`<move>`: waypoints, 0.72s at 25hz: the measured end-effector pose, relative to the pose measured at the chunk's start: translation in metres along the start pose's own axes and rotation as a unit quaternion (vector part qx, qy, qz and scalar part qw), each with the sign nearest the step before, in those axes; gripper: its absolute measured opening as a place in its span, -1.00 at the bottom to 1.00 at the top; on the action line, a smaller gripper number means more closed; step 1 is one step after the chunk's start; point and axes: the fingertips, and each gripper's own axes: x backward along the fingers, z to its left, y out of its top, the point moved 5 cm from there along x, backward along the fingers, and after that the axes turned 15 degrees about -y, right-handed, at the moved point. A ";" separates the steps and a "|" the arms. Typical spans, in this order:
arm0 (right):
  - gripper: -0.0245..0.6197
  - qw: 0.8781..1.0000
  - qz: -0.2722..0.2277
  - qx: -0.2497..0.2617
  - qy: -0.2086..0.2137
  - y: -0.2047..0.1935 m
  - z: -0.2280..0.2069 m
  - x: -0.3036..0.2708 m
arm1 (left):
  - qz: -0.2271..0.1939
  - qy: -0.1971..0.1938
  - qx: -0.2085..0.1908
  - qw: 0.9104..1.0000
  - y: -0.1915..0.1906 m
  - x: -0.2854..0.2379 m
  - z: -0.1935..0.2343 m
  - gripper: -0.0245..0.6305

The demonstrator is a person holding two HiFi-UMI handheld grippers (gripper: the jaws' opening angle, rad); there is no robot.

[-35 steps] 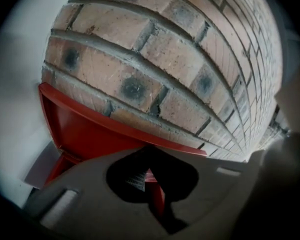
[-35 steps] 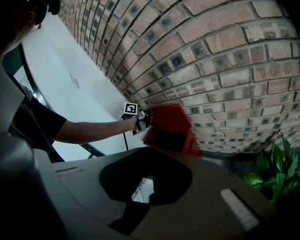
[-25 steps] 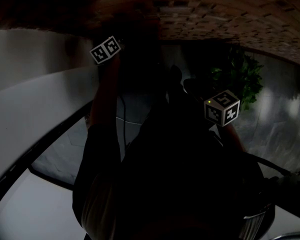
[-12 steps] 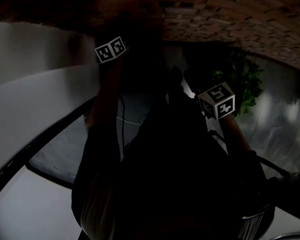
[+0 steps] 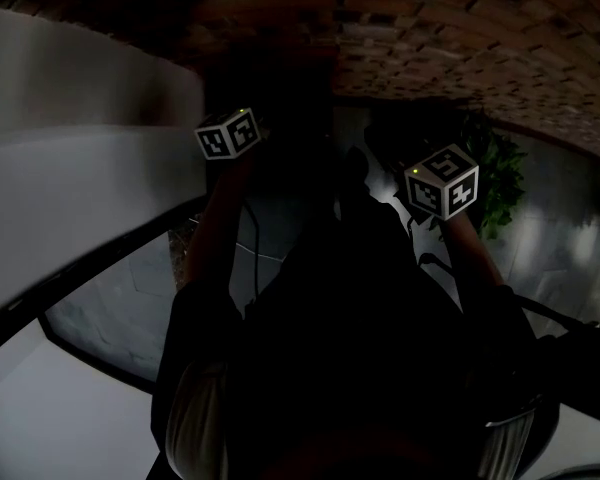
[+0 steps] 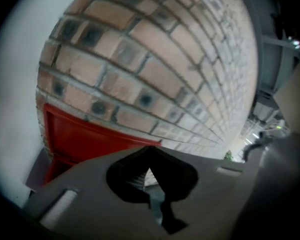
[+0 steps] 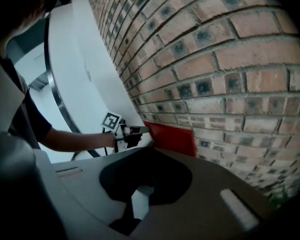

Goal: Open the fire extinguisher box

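The red fire extinguisher box (image 7: 172, 136) is set in the brick wall (image 7: 225, 59). In the left gripper view its red front (image 6: 85, 139) fills the lower left, just past the jaws. My left gripper (image 6: 150, 149) is shut, with nothing seen between its jaws. The right gripper view shows the left gripper (image 7: 132, 131) at the box's upper left edge; I cannot tell whether they touch. My right gripper (image 7: 145, 150) looks shut and empty, held back from the box. The head view is dark and shows only the two marker cubes, left (image 5: 228, 133) and right (image 5: 442, 181).
The brick wall (image 5: 430, 38) runs across the top of the head view. A white curved wall (image 5: 70, 168) with a dark rail (image 7: 57, 99) stands to the left. A green plant (image 5: 500, 183) stands on the right. The person's dark torso (image 5: 350, 348) hides the floor below.
In the head view the left cube has shifted right and down the picture, toward the box. The right cube has moved up. The brick wall now reaches lower in the view.
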 end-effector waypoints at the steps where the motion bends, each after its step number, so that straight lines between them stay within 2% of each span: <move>1: -0.92 1.000 0.003 -0.016 0.011 -0.003 0.001 0.000 | 0.003 -0.014 -0.013 1.000 -0.001 0.006 -0.017 -0.93; 5: -0.92 0.998 0.016 -0.047 0.036 -0.010 0.012 0.001 | 0.023 -0.043 -0.075 0.996 -0.010 0.035 -0.072 -0.93; 11: -0.92 0.996 0.042 -0.058 0.049 -0.022 0.045 0.001 | 0.056 -0.034 -0.150 0.986 -0.022 0.078 -0.117 -0.93; 13: -0.92 0.995 0.054 -0.054 0.063 -0.027 0.062 -0.002 | 0.064 -0.020 -0.175 0.982 -0.029 0.097 -0.126 -0.93; 15: -0.92 0.993 0.070 -0.050 0.084 -0.038 0.078 0.000 | 0.069 -0.005 -0.179 0.981 -0.042 0.113 -0.135 -0.93; 18: -0.92 0.990 0.089 -0.055 0.097 -0.054 0.087 0.010 | 0.063 0.003 -0.165 0.984 -0.059 0.125 -0.149 -0.93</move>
